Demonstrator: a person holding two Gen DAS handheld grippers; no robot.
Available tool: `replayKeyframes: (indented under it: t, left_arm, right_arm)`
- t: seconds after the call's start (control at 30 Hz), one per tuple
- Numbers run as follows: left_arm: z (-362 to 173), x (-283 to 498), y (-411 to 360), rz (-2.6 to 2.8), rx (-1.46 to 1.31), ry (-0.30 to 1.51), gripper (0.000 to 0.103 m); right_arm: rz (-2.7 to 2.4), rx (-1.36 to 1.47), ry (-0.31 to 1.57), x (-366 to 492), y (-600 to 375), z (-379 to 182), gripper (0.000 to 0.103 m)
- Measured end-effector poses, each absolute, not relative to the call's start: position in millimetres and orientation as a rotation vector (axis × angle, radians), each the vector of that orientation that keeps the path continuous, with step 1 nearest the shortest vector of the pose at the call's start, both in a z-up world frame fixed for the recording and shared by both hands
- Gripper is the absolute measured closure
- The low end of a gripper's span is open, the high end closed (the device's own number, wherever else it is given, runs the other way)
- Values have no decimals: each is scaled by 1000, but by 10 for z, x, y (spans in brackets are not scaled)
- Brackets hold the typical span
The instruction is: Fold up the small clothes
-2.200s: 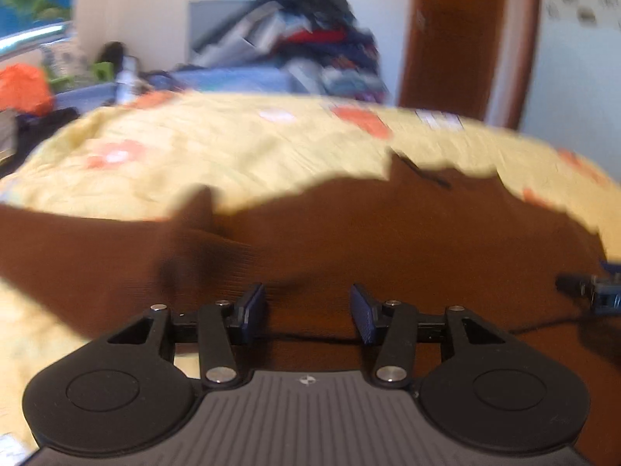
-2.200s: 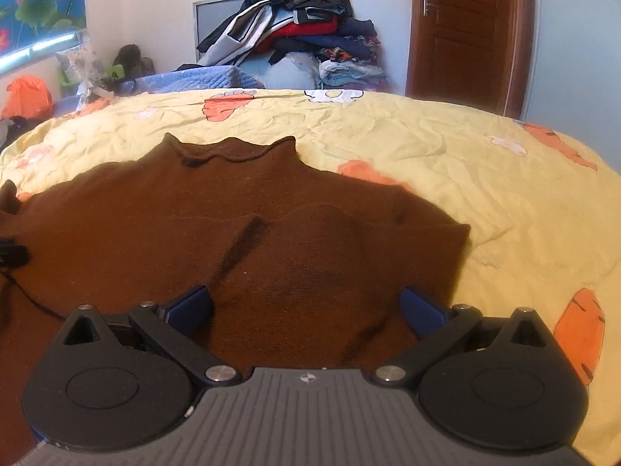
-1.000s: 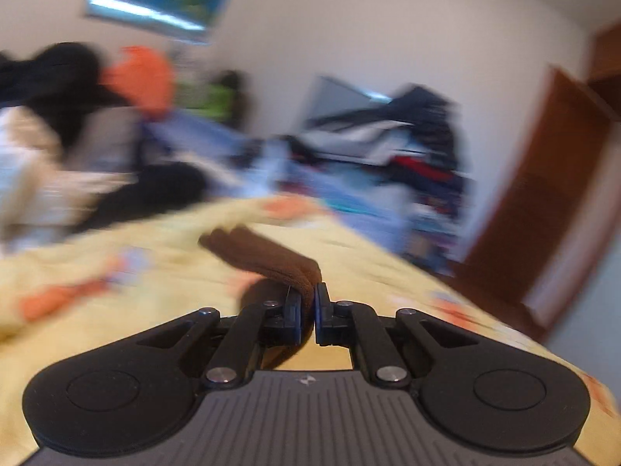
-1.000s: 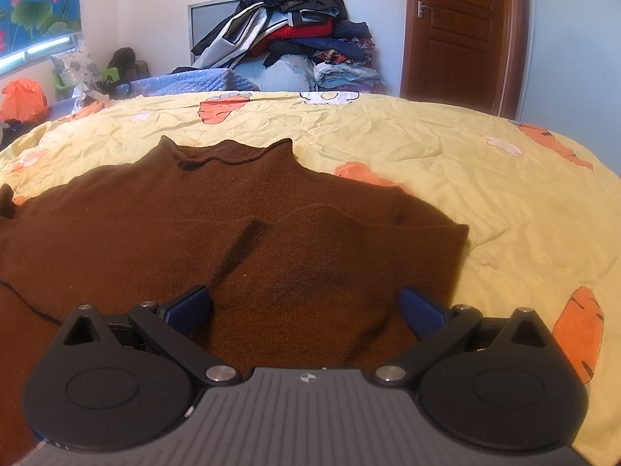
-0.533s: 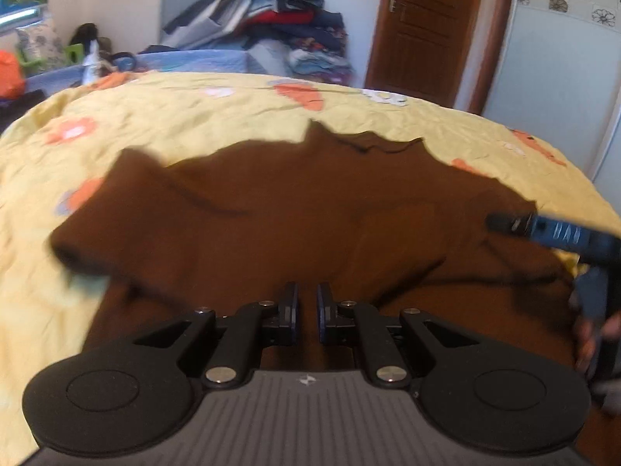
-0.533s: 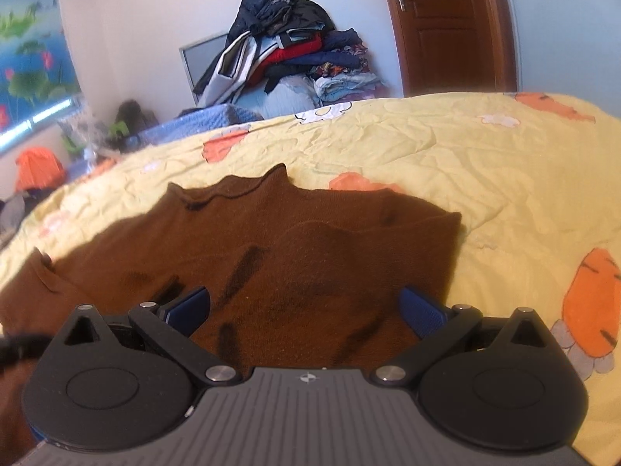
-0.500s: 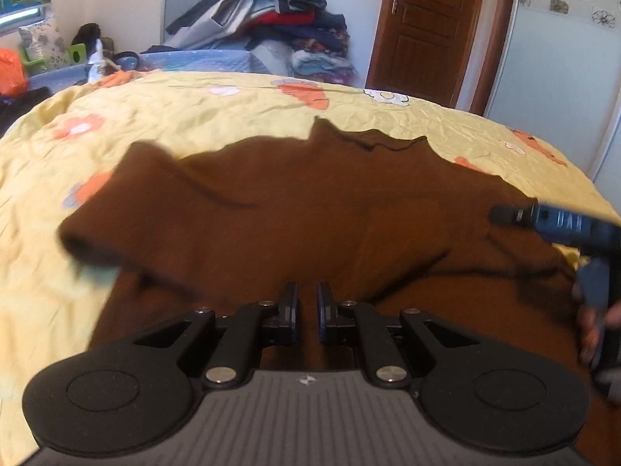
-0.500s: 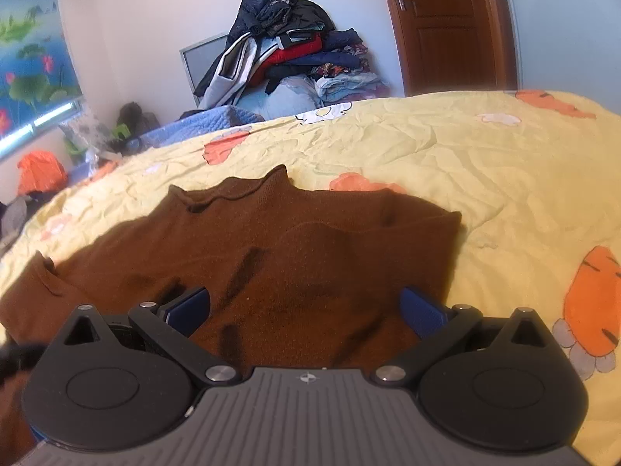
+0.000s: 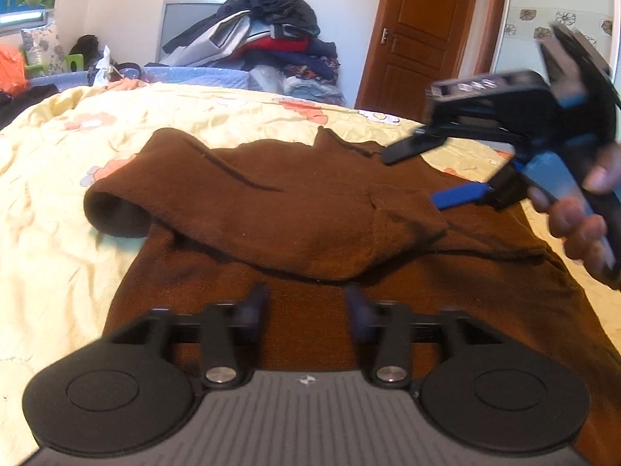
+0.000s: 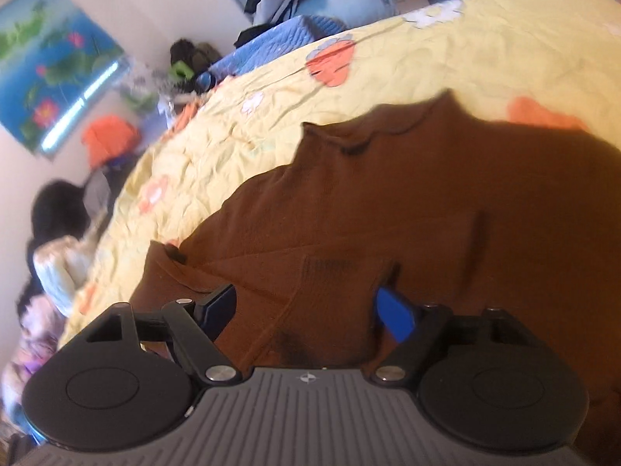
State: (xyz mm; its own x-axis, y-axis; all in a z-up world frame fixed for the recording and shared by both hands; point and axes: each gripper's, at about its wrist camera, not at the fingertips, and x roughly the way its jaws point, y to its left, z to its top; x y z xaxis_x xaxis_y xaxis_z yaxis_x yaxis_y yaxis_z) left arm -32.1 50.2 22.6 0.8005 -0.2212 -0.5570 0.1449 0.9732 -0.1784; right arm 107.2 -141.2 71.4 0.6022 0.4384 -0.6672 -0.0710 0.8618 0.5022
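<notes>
A brown sweater (image 9: 310, 209) lies flat on the yellow bedspread (image 9: 50, 202), its left sleeve folded across the chest with the cuff (image 9: 407, 213) near the middle. My left gripper (image 9: 306, 305) hovers low over the sweater's lower body; its jaws are opening and nothing is between them. My right gripper (image 9: 434, 171), held by a hand (image 9: 574, 225), hangs tilted above the sweater's right side. In the right wrist view the right gripper (image 10: 306, 306) is rolled over the sweater (image 10: 427, 202). Its jaws are closing, with cloth below them but not pinched.
A heap of clothes (image 9: 268, 31) is stacked against the far wall beside a wooden door (image 9: 415, 39). A lotus poster (image 10: 50, 66) and an orange bag (image 10: 110, 138) are at the left. The bedspread extends bare on both sides of the sweater.
The left gripper carried the sleeve across the sweater, let it go and spread its jaws. The right gripper rose, rolled to the side, and its jaws narrowed.
</notes>
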Motion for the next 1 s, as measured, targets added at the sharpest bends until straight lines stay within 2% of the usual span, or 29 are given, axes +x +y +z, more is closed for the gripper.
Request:
replayKeyframes:
  t: [0.07, 0.3, 0.37, 0.43, 0.5, 0.6, 0.7, 0.77, 0.8, 0.83, 0.87, 1.0]
  left_arm:
    - [236, -320, 520, -189, -139, 602, 11]
    - [211, -308, 653, -194, -243, 608, 10]
    - [207, -313, 646, -193, -241, 608, 10]
    - [201, -317, 654, -194, -244, 607, 10]
    - [194, -310, 671, -195, -250, 606, 10]
    - [197, -320, 671, -194, -254, 604, 10]
    - [201, -321, 667, -194, -256, 603, 10]
    - [201, -319, 671, -195, -261, 601, 10]
    - [201, -315, 676, -196, -263, 600, 10]
    - [201, -314, 679, -196, -264, 600, 10]
    - [201, -315, 681, -196, -263, 600, 10]
    - [203, -313, 665, -191, -252, 602, 10]
  right_arm:
    - [304, 397, 898, 1075, -1261, 736, 21]
    - [210, 115, 939, 1226, -976, 605, 31]
    - [200, 30, 925, 1200, -911, 596, 42]
    - [185, -7, 912, 1177, -944, 614, 71]
    - [207, 80, 896, 1150, -1138, 690, 82]
    - [283, 251, 740, 915, -1542, 985, 83]
    - [269, 286, 593, 555, -1950, 1190, 83]
    - [235, 309, 580, 391, -2250, 1103, 76]
    - [218, 370, 616, 363, -2448, 976, 51]
    - [184, 459, 650, 334, -2648, 831, 20]
    - [150, 551, 668, 293, -2825, 698, 16]
    - [170, 868, 657, 150, -3251, 417, 20]
